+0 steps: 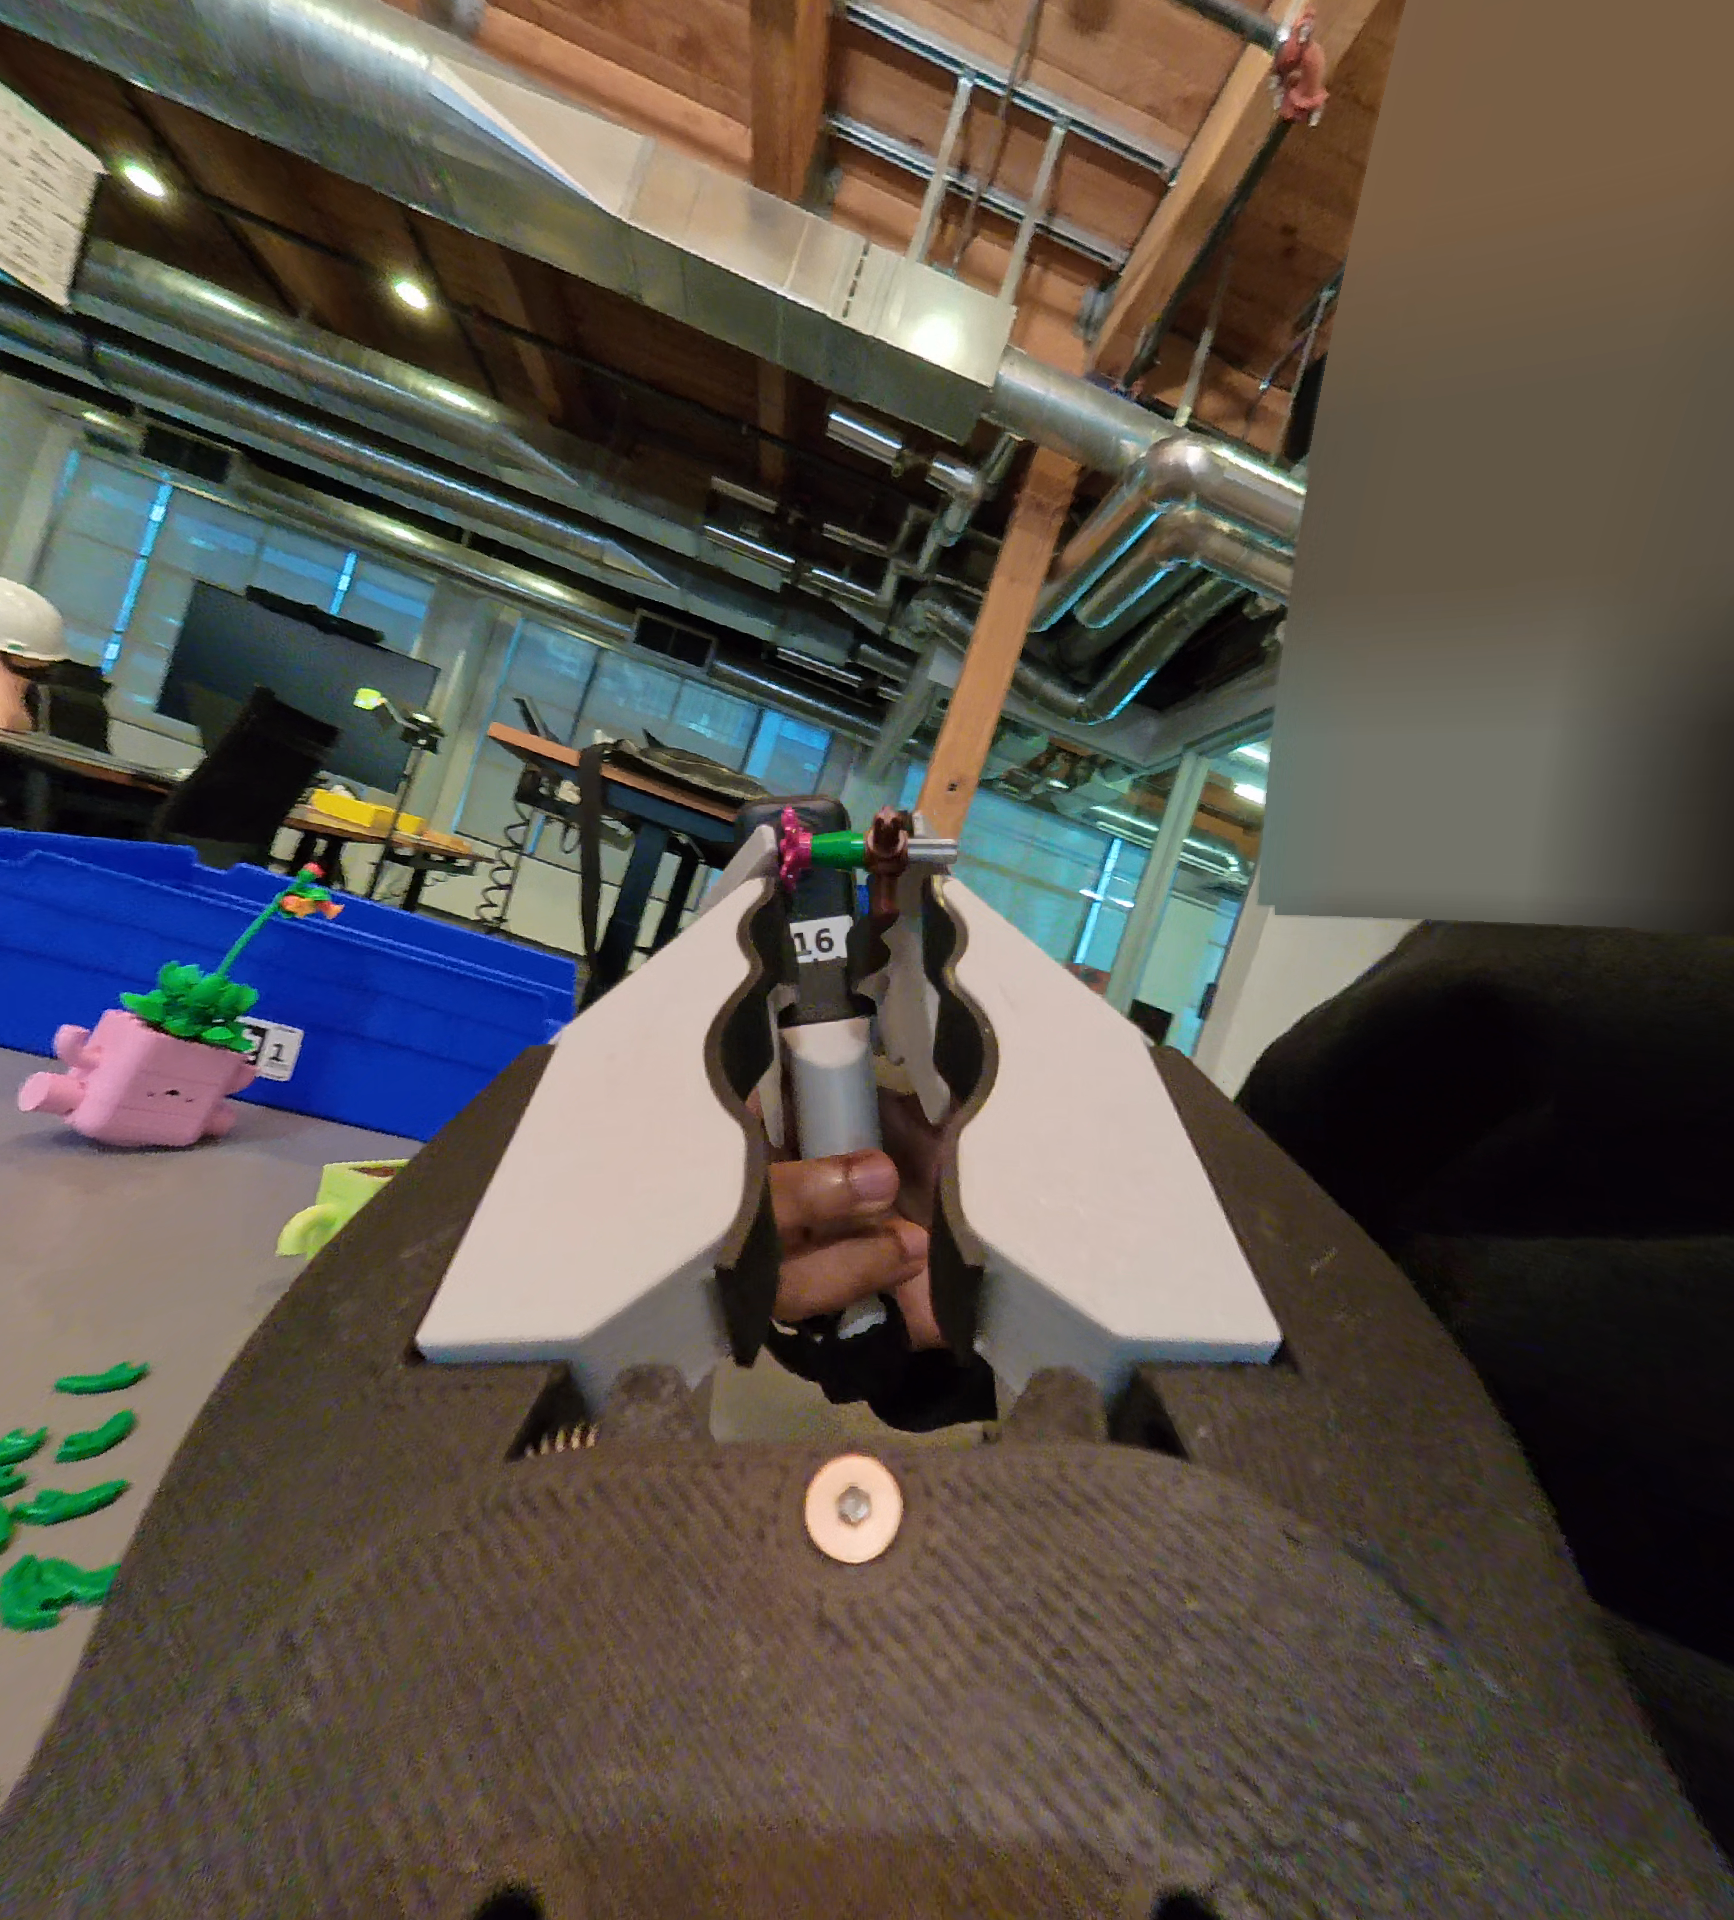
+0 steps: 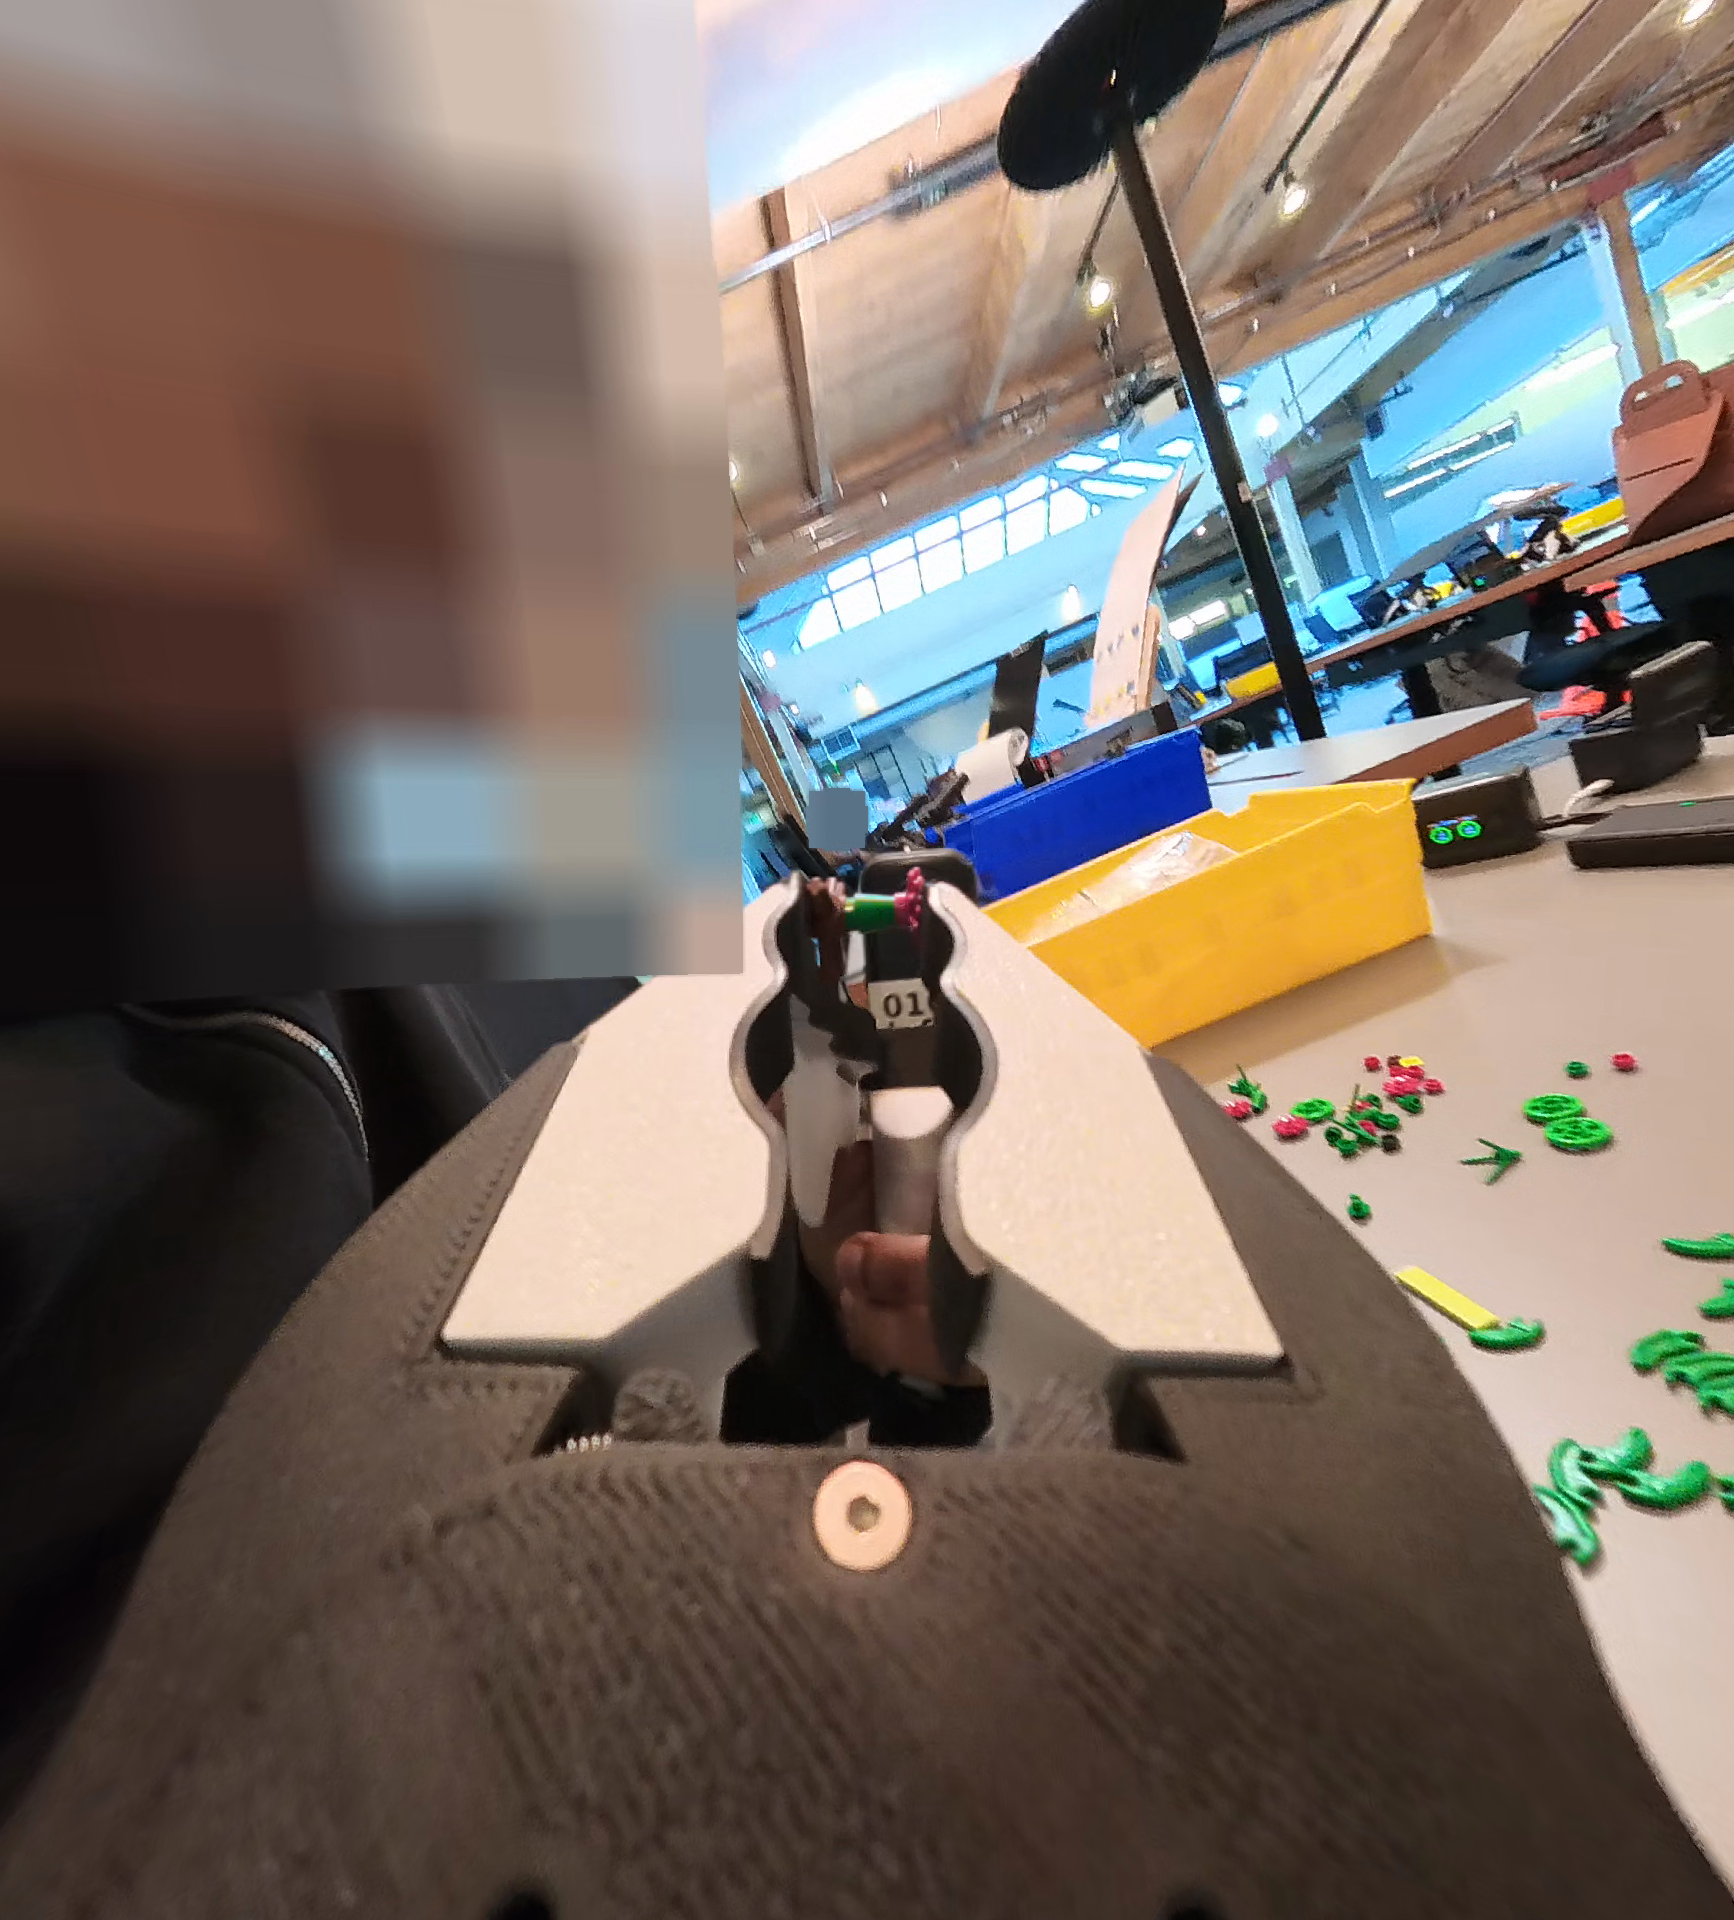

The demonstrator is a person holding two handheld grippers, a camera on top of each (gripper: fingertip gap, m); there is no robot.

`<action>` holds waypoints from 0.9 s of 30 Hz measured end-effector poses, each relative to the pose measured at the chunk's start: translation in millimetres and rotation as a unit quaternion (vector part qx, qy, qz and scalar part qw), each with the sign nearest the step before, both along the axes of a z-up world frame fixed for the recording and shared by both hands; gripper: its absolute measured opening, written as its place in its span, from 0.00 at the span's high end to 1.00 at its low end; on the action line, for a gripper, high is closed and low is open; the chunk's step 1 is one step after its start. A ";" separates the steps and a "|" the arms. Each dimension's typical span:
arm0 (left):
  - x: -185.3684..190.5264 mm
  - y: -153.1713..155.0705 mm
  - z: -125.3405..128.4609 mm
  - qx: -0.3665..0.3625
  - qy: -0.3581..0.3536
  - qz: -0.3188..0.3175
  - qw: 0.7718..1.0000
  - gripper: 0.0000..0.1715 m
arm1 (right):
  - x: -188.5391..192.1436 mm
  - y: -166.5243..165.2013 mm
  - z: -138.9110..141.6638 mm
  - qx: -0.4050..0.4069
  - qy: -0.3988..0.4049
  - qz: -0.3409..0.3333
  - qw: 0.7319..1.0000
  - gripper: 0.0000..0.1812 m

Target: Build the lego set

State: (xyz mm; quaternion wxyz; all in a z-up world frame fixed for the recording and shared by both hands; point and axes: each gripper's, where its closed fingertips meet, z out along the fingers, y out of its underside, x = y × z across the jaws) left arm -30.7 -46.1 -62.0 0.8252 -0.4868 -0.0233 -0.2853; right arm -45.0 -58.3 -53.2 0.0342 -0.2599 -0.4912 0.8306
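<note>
My two grippers face each other tip to tip, raised above the grey table (image 1: pixel 63 1278). A small flower assembly (image 1: pixel 858 847) of a magenta blossom, a green cone, a brown piece and a grey pin lies crosswise between the tips of my left gripper (image 1: pixel 852 883). It also shows between the tips of my right gripper (image 2: pixel 868 920), as the flower assembly (image 2: pixel 868 909). Both pairs of jaws are nearly closed around it. Which part each one clamps is hidden. A pink pot with green leaves and a flower stalk (image 1: pixel 151 1081) stands on the table.
A blue bin (image 1: pixel 323 997) stands behind the pink pot, and a lime-green pot (image 1: pixel 343 1205) is partly hidden. Green leaf pieces (image 1: pixel 21 1475) (image 2: pixel 1694 1371) and small flower parts (image 2: pixel 1362 1101) are scattered on the table. A yellow bin (image 2: pixel 1258 935) and black devices (image 2: pixel 1476 821) stand farther back.
</note>
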 end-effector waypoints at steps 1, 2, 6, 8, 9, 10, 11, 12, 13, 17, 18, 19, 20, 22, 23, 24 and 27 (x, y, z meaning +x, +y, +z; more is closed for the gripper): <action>-2.3 -0.2 -0.4 -0.002 0.000 0.008 1.000 0.88 | -1.3 -0.9 -0.3 -0.002 0.000 0.001 1.000 0.90; -4.3 -1.0 -0.5 -0.002 -0.002 0.011 1.000 0.89 | -2.5 -2.0 -0.3 -0.004 0.000 0.003 1.000 0.90; -10.0 -3.4 -0.5 -0.005 0.001 0.026 1.000 0.90 | -8.1 -5.1 -0.2 -0.008 -0.002 0.008 1.000 0.90; -11.4 -3.6 -1.3 -0.008 0.008 0.032 0.999 0.90 | -9.9 -6.2 -0.4 -0.009 -0.004 0.010 1.000 0.90; -11.9 -3.7 -2.0 -0.011 0.011 0.033 0.999 0.90 | -10.4 -6.5 -0.9 -0.009 -0.005 0.011 1.000 0.90; -12.3 -3.7 -2.9 -0.014 0.014 0.032 0.999 0.90 | -10.8 -6.5 -1.7 -0.009 -0.006 0.011 1.000 0.90; -12.5 -3.8 -3.6 -0.016 0.016 0.031 0.999 0.90 | -11.4 -6.5 -2.6 -0.007 -0.007 0.011 1.000 0.90; -12.9 -3.4 -4.4 -0.018 0.017 0.032 0.999 0.90 | -11.8 -6.0 -3.5 -0.005 -0.007 0.010 1.000 0.90; -13.3 -2.6 -5.0 -0.020 0.018 0.034 0.999 0.90 | -12.2 -5.6 -4.0 -0.003 -0.007 0.008 1.000 0.90; -12.3 0.0 -5.5 -0.025 0.020 0.039 0.999 0.90 | -10.1 -2.4 -4.0 0.004 -0.005 0.009 1.000 0.90; -12.0 0.3 -5.6 -0.025 0.022 0.040 0.999 0.90 | -9.3 -1.7 -4.1 0.008 -0.003 0.008 1.000 0.90; -11.8 0.6 -5.8 -0.026 0.023 0.041 0.999 0.90 | -8.7 -1.5 -4.1 0.012 -0.002 0.005 1.000 0.90; -11.2 0.6 -5.5 -0.025 0.023 0.038 0.999 0.90 | -8.3 -1.4 -3.9 0.014 -0.001 0.005 1.000 0.90; -11.0 1.2 -5.6 -0.026 0.024 0.040 0.999 0.90 | -6.5 -0.4 -3.5 0.016 -0.001 0.005 1.000 0.90; -10.5 1.1 -5.4 -0.026 0.024 0.038 0.999 0.90 | -6.1 -0.1 -3.4 0.016 -0.001 0.006 1.000 0.90; -10.5 1.1 -5.5 -0.027 0.024 0.038 0.999 0.90 | -5.8 0.2 -3.6 0.017 -0.002 0.007 1.000 0.90; -9.8 0.4 -5.2 -0.024 0.023 0.032 0.999 0.90 | -5.7 0.0 -3.5 0.018 -0.003 0.012 1.000 0.90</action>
